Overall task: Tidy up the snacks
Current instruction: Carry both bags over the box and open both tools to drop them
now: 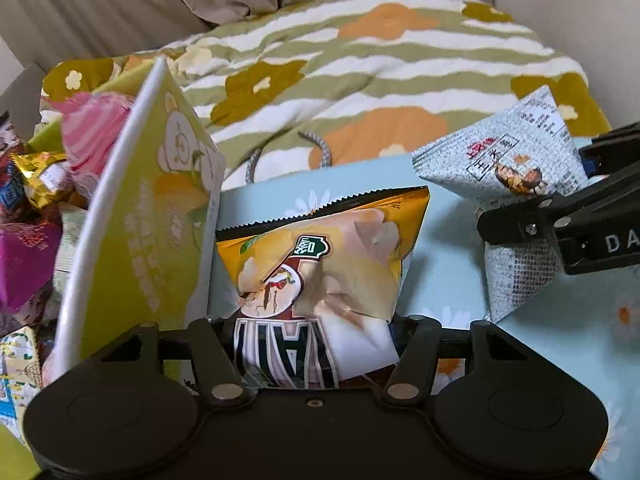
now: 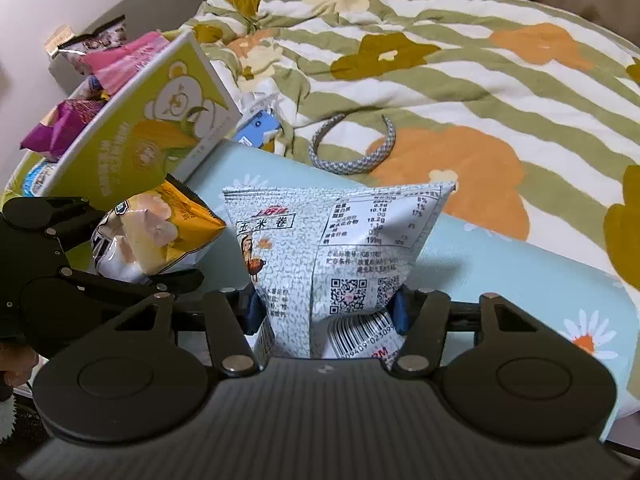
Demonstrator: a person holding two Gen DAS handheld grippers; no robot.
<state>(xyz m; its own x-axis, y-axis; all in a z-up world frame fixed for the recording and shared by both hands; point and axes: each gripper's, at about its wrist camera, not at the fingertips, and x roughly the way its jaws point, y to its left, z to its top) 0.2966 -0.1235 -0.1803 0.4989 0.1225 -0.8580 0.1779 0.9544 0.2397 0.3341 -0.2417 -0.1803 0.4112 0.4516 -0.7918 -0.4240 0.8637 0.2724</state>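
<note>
A gold and white snack bag (image 1: 320, 256) with a serrated top edge stands upright between the fingers of my left gripper (image 1: 316, 322), which is shut on its lower part. In the right wrist view the same bag (image 2: 160, 232) shows at the left. My right gripper (image 2: 326, 310) is shut on a white speckled snack bag (image 2: 340, 232) with printed codes, its blue pads (image 2: 400, 312) pressing the bag's lower sides. Both bags are over a light blue daisy-print surface (image 2: 500, 272). The speckled bag (image 1: 500, 160) is to the right of the gold one.
A tall green box with a bear picture (image 1: 160, 208) stands just left of the gold bag. Behind it lie several snack packs, pink (image 1: 92, 132) and purple (image 2: 60, 124). A flowered quilt (image 2: 460, 80) lies beyond, with a grey headband (image 2: 360, 164) on it.
</note>
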